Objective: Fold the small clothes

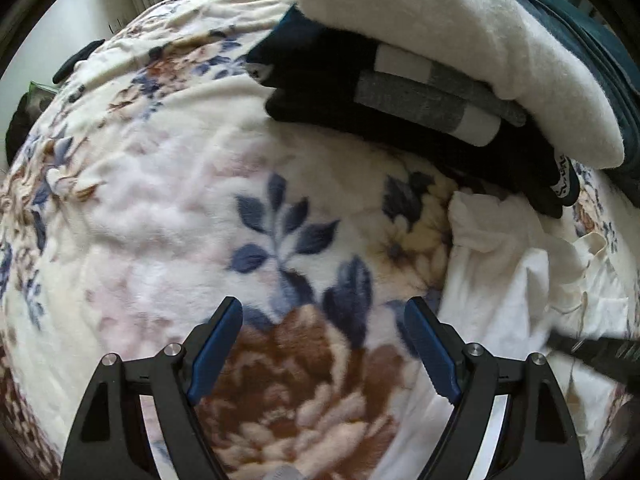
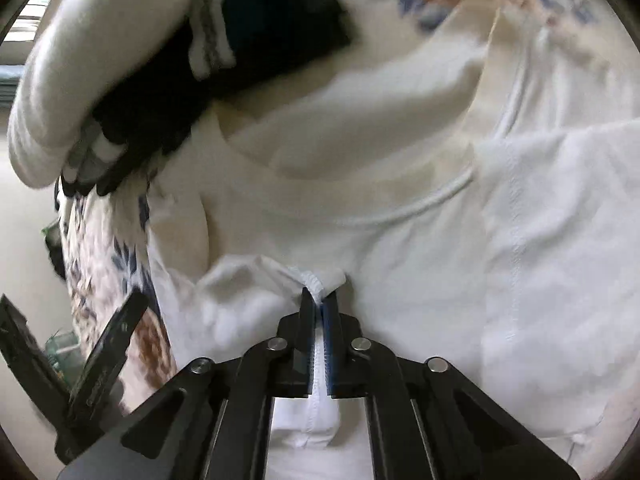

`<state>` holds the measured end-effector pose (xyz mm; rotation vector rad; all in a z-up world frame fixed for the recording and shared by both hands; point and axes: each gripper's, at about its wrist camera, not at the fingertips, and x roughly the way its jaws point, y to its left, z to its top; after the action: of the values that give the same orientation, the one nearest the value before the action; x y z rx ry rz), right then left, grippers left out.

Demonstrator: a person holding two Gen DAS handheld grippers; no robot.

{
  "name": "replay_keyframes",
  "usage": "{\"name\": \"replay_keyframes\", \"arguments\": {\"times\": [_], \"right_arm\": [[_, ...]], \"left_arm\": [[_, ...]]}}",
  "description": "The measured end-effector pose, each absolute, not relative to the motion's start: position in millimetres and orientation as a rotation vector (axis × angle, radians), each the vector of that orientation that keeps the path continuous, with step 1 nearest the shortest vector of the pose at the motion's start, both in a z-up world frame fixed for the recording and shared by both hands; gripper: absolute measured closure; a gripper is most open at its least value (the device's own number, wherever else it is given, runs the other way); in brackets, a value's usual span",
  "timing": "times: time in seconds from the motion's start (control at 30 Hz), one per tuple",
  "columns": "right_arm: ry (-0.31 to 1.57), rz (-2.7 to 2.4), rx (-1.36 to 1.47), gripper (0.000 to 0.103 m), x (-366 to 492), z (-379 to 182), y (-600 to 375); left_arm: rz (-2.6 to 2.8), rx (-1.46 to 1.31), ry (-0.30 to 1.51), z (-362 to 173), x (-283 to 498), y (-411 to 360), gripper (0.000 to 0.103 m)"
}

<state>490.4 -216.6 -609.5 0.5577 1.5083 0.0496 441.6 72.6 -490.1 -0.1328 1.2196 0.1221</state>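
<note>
A white garment [image 2: 420, 208] lies crumpled on the floral blanket [image 2: 104, 248]; in the left wrist view the white garment [image 1: 504, 280] is at the right. My right gripper [image 2: 320, 300] is shut on a hemmed edge of that garment, with the seam pinched between its blue pads. My left gripper [image 1: 324, 320] hangs open over a brown flower on the floral blanket [image 1: 160, 208], nothing between its fingers, the garment just to its right. The left gripper [image 2: 100, 344] also shows at the lower left of the right wrist view.
A stack of folded clothes [image 1: 400, 92] sits at the back right: dark items with grey and white bands, a thick cream piece [image 1: 460, 40] on top, a teal one [image 1: 592, 52] behind. The same stack [image 2: 140, 80] fills the upper left of the right wrist view.
</note>
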Motion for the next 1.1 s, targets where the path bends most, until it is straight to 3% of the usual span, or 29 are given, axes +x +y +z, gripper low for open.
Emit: {"name": "replay_keyframes", "arguments": {"times": [0.17,0.2,0.3,0.33,0.63,0.67,0.7,1.0,1.1], "right_arm": [[1.397,-0.003,0.553,0.100,508.3,-563.8,-269.3],[1.424,-0.004,0.553,0.094,512.0,-566.0,-276.0],[1.453,-0.044,0.516,0.066,509.9,-560.1,-294.5],[1.448,-0.041,0.544,0.065,501.6,-559.3,-296.3],[1.566,-0.028,0.782,0.067,436.0,-610.6,-285.8],[1.542,-0.035,0.763,0.077,433.2,-609.1,-283.4],[1.520,-0.050,0.728,0.102,431.5,-605.5,-282.0],[1.516,-0.159,0.561,0.101,417.0,-585.9,-310.8],[1.527,-0.168,0.569,0.095,423.8,-577.6,-323.2]], "left_arm": [[0.123,-0.124,1.247,-491.7,435.2,79.5,0.020],[0.124,-0.121,1.250,-493.7,439.3,74.8,0.020],[0.105,-0.091,1.241,-495.6,449.3,59.3,0.020],[0.099,-0.081,1.238,-495.4,455.8,55.1,0.020],[0.081,0.222,1.179,-519.1,528.2,-2.2,0.020],[0.083,0.247,1.177,-522.4,531.8,-4.7,0.018],[0.089,0.262,1.179,-525.0,534.1,-5.6,0.018],[0.108,0.260,1.179,-531.1,541.6,10.8,0.017],[0.112,0.263,1.178,-529.5,544.6,12.6,0.017]]}}
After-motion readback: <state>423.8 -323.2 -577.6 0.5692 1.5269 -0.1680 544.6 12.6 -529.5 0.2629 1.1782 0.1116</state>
